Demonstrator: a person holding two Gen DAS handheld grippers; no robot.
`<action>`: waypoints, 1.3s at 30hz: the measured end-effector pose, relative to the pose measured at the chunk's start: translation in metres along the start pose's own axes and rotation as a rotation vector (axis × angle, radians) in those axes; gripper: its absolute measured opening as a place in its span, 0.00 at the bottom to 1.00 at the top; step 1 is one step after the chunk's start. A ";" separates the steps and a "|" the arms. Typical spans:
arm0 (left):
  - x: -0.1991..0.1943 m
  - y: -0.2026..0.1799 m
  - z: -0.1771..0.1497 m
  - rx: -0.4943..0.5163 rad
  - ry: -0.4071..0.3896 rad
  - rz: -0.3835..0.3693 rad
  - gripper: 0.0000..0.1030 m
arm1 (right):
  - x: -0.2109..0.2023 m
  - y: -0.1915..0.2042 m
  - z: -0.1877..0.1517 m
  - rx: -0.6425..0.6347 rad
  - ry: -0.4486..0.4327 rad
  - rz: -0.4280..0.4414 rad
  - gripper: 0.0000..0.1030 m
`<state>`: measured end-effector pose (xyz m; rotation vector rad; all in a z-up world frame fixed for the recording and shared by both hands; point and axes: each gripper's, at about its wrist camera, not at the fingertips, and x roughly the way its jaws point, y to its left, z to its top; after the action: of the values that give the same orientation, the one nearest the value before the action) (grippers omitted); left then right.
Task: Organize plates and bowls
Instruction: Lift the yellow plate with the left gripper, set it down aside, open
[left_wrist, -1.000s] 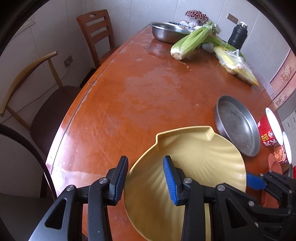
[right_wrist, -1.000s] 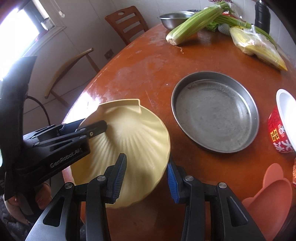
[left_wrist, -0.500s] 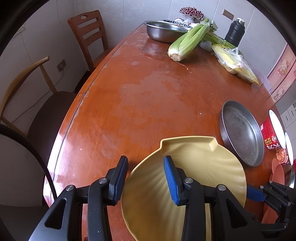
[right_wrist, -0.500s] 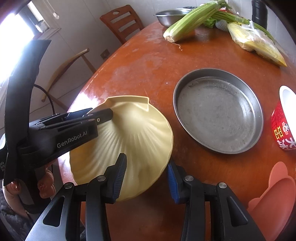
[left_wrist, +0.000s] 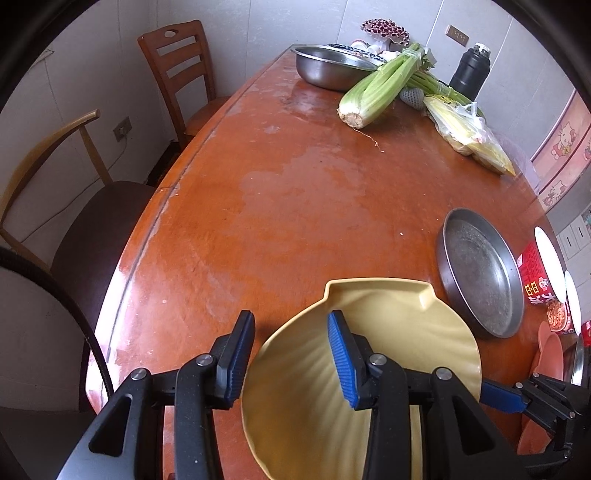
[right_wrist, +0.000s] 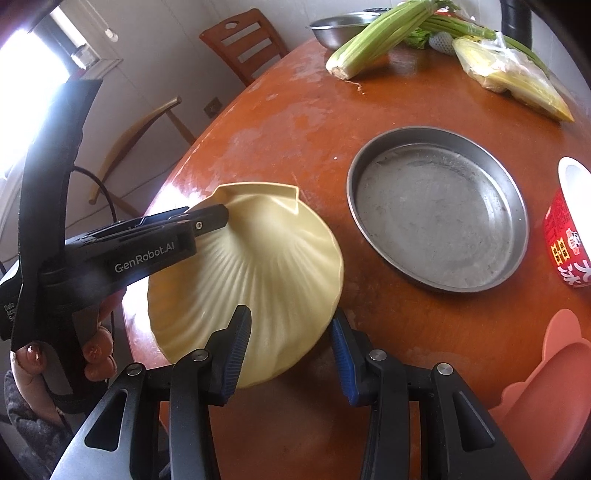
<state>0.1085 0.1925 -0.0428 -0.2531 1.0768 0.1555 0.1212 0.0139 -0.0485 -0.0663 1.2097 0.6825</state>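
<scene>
**Left wrist: shell plate straddled by both grippers**

Left gripper (left_wrist: 291, 356) has its jaws spread across the rim of the yellow shell plate (left_wrist: 399, 332), tilted above the bench (left_wrist: 295, 192). Right gripper (right_wrist: 291, 350) also straddles the plate's opposite rim, jaws apart. A metal pan (right_wrist: 437, 214) sits just beside the plate.

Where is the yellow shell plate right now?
In both wrist views the yellow shell plate is tilted at the near table edge, between both grippers' fingers, beside the round metal pan.
</scene>
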 end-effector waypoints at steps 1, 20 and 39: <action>-0.001 0.000 0.000 0.003 -0.005 -0.001 0.40 | -0.002 -0.001 0.000 0.000 -0.005 0.002 0.43; -0.074 -0.044 -0.006 0.107 -0.161 -0.034 0.47 | -0.085 -0.028 -0.026 0.063 -0.212 -0.032 0.44; -0.077 -0.150 -0.041 0.289 -0.129 -0.123 0.54 | -0.152 -0.070 -0.094 0.144 -0.309 -0.086 0.47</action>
<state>0.0748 0.0363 0.0257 -0.0478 0.9396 -0.0930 0.0507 -0.1480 0.0281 0.1036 0.9497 0.5075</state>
